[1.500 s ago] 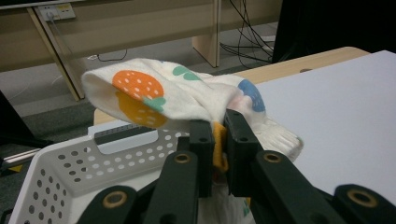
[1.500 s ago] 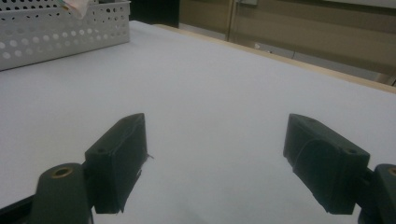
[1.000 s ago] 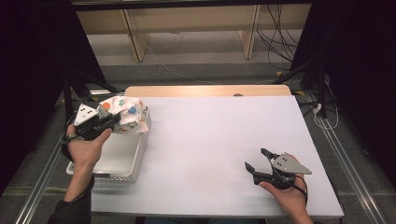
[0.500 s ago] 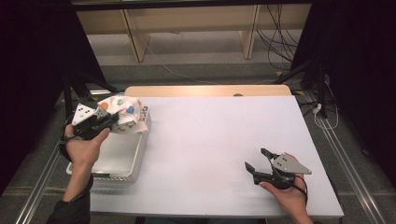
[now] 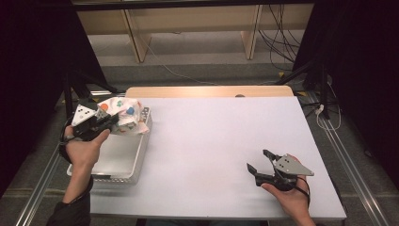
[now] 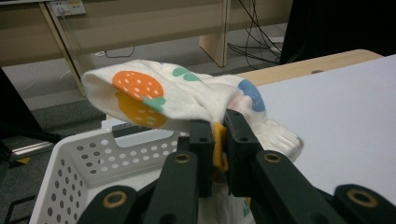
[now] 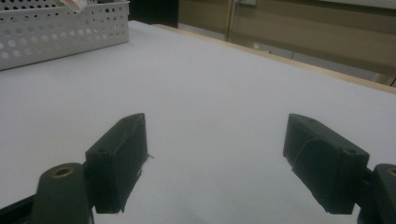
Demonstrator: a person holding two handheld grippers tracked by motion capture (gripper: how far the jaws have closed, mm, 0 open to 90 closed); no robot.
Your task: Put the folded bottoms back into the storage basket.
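Observation:
A white cloth [image 5: 123, 114] printed with orange, blue and green fruit shapes hangs bunched over the far end of a white perforated basket [image 5: 117, 162] at the table's left edge. My left gripper [image 5: 110, 121] is shut on this cloth; in the left gripper view the cloth [image 6: 177, 95] drapes over the jaws, which pinch a fold of it above the basket [image 6: 84, 163]. My right gripper [image 5: 259, 161] rests near the table's front right, held level and pointing left. Its jaws stand wide apart with nothing between them [image 7: 215, 163].
The white table top [image 5: 221, 136] stretches between the two hands. A wooden strip [image 5: 207, 91] runs along its far edge. Cables and shelf legs lie on the floor beyond. The basket wall [image 7: 56, 28] appears far off in the right gripper view.

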